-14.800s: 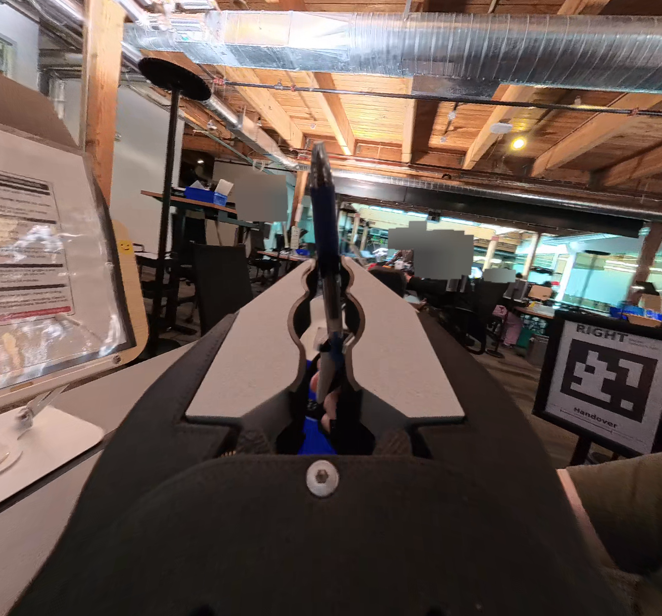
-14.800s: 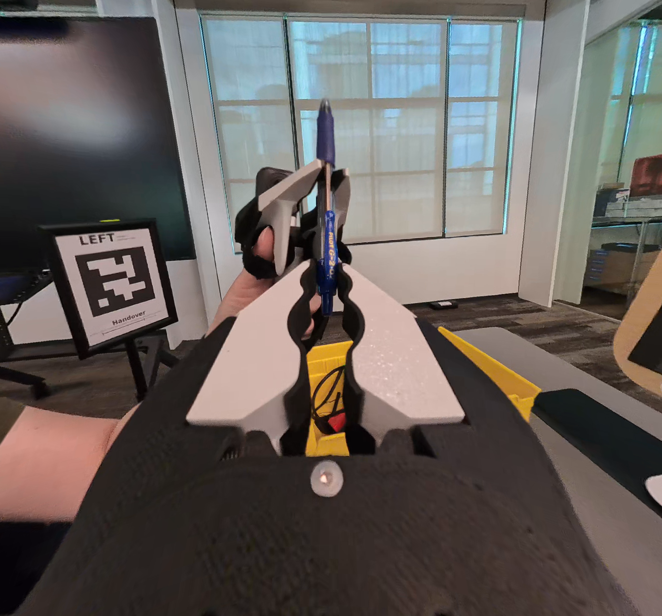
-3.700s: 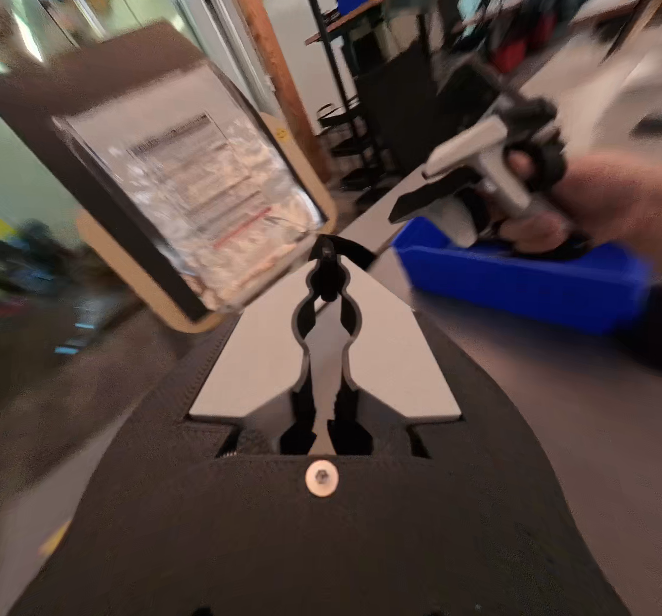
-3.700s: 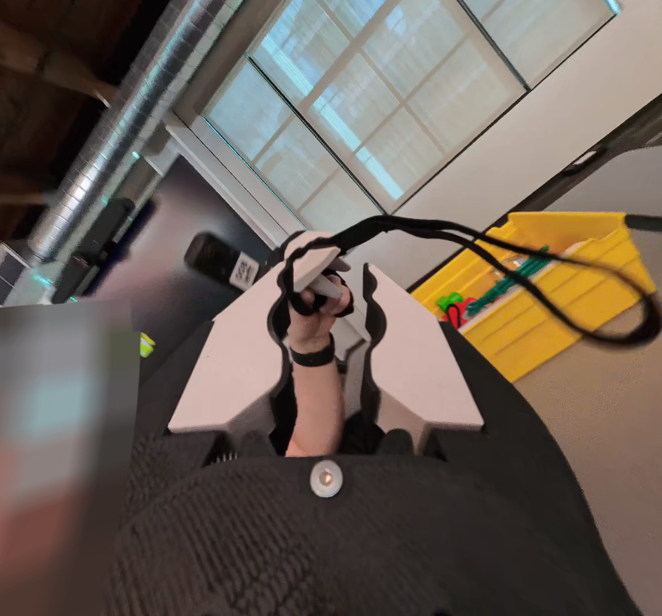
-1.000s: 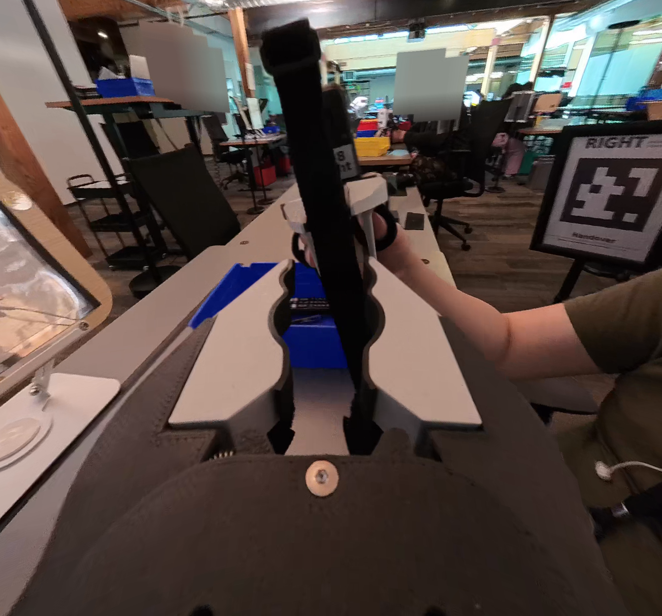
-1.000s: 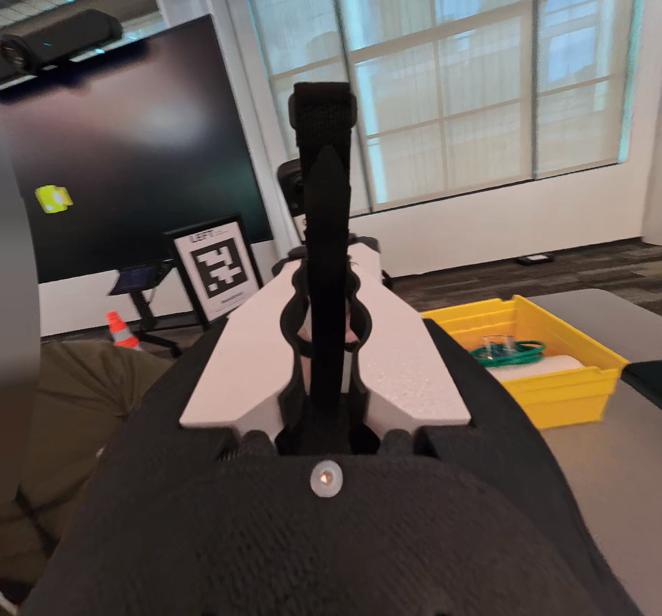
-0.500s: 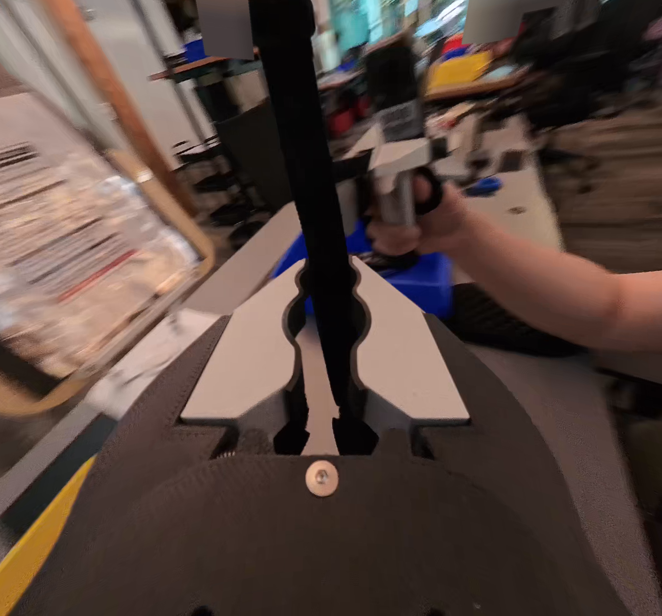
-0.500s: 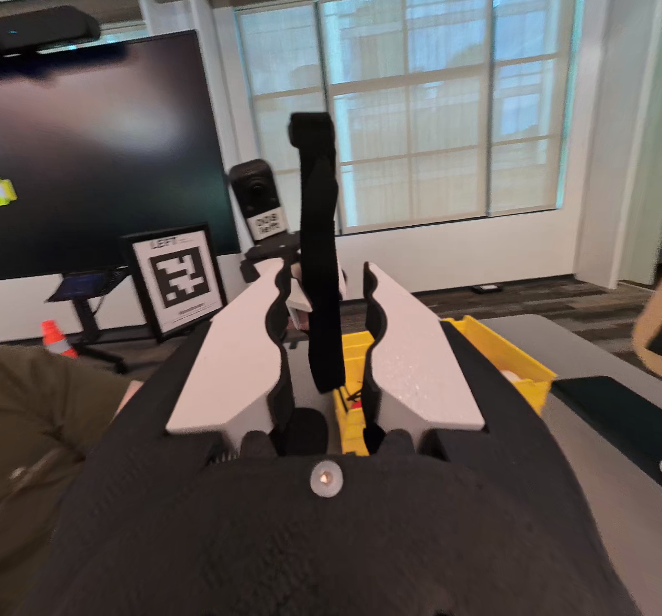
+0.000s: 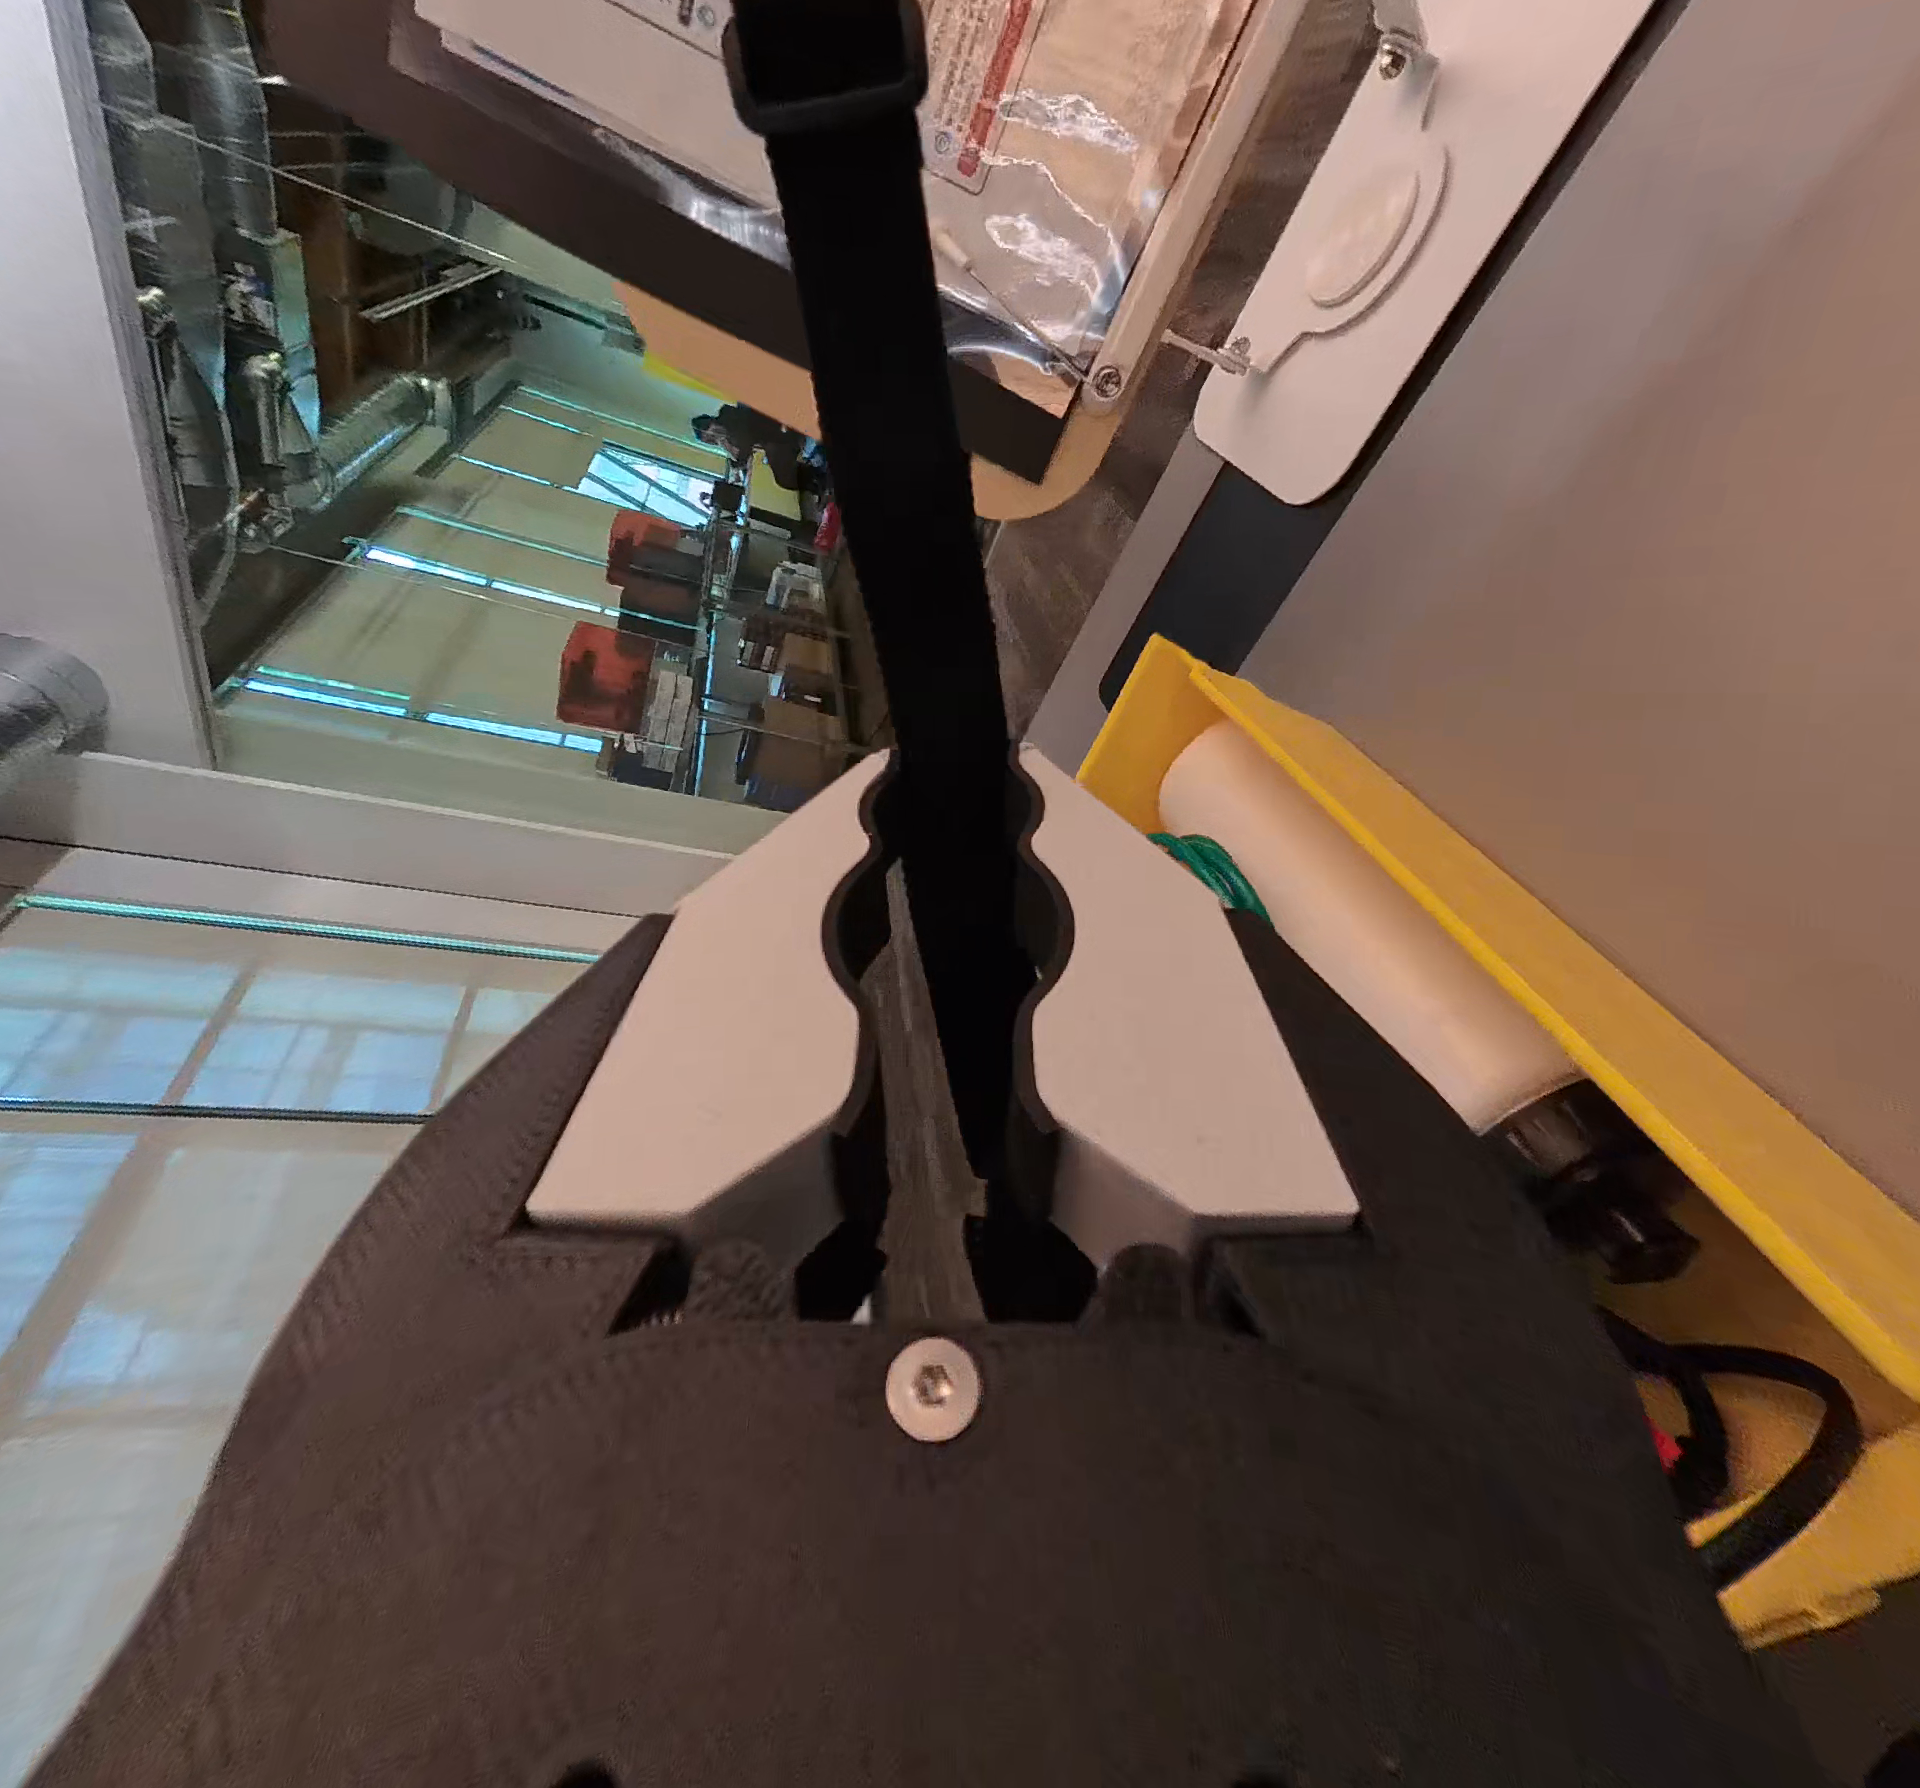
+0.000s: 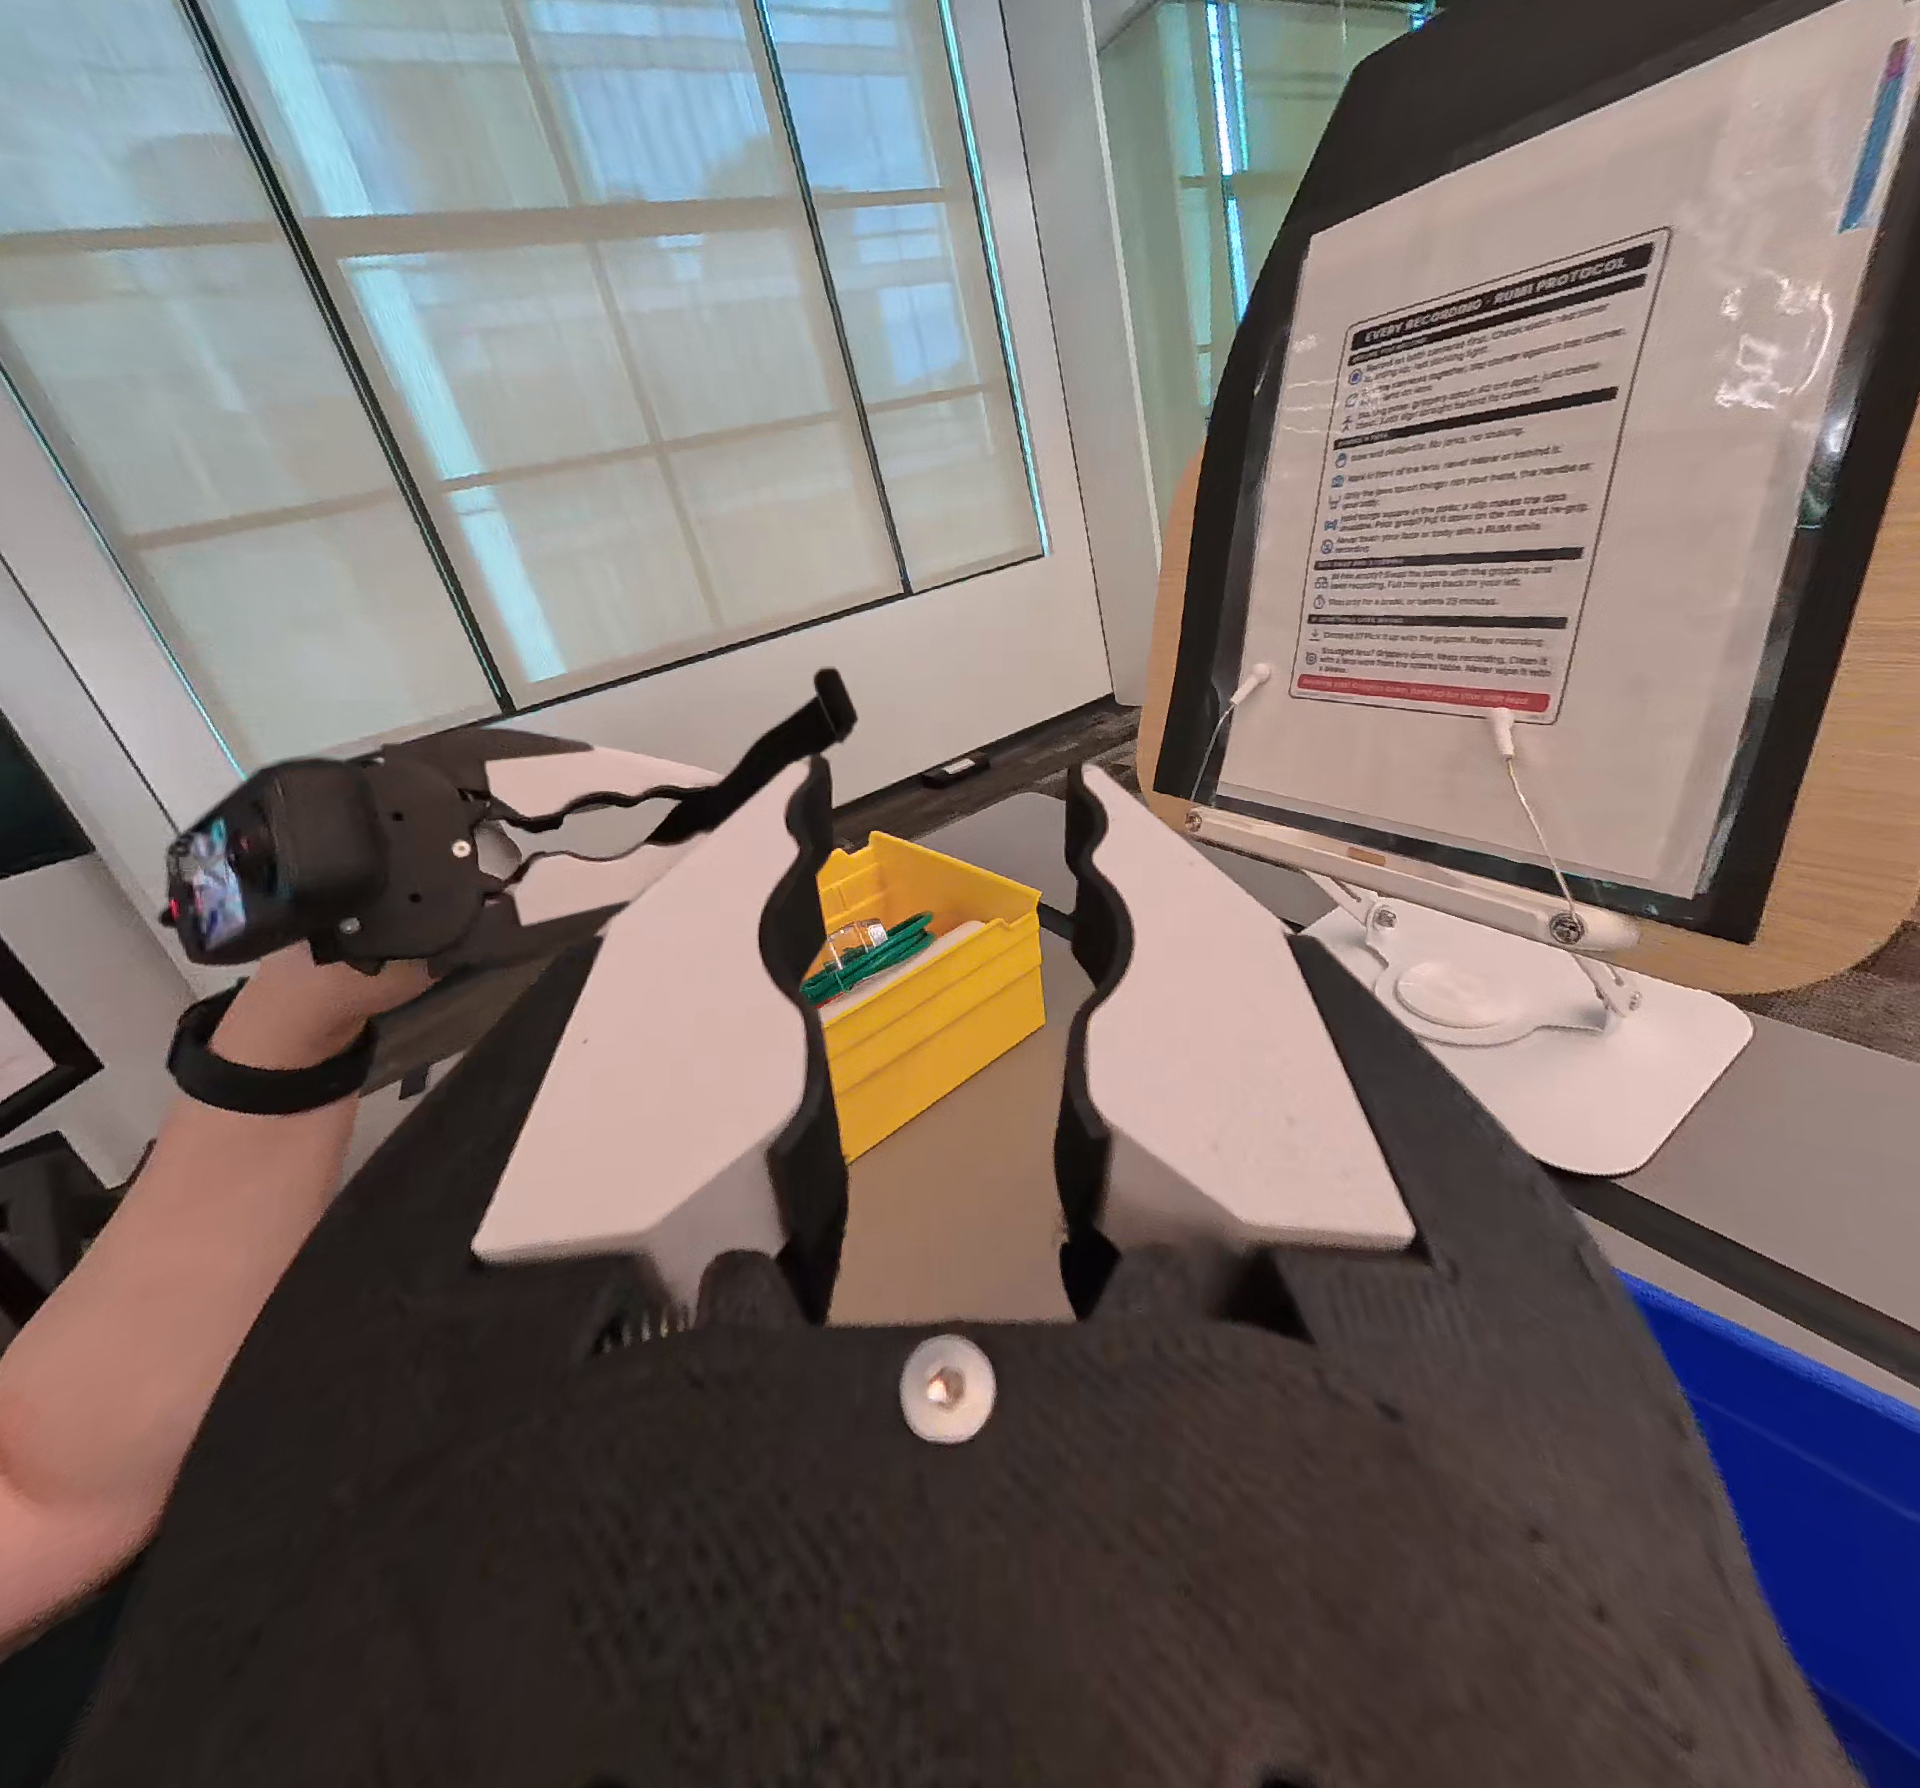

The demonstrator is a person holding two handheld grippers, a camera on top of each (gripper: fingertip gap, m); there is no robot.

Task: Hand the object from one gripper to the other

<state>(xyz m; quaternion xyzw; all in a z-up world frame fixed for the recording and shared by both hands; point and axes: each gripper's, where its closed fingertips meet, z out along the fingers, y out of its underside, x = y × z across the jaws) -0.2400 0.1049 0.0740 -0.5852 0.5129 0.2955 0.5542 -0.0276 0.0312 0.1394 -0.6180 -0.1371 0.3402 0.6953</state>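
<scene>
The left gripper (image 9: 951,782) was clamped on a black strap (image 9: 883,450), which stood out past the fingertips and ended in a flat loop well beyond them. In the right wrist view the same gripper (image 10: 727,793) showed off to the left of the yellow bin (image 10: 935,969), rolled onto its side in the person's hand (image 10: 312,985), with the strap (image 10: 769,751) slanting up from its tips. The right gripper (image 10: 945,803) was spread wide and held nothing; the bin showed through the gap between its fingers.

The strap looked like light woven webbing: soft enough to bend, yet it held a nearly straight line where it projected, so it seemed fairly stiff over a short span. Its weave should give the pads good friction and it did not look fragile. The free stretch between the tips and the loop seemed the best place for a second grip, taken across the flat faces; near the loop it would likely flop.

The bin sat on a grey table (image 10: 1766,1115), a green coil (image 10: 873,949) and a white roll (image 9: 1340,928) inside. Right of the bin stood a framed sheet (image 10: 1507,533) on a white base. A blue bin (image 10: 1808,1489) lay nearer, at the right edge.
</scene>
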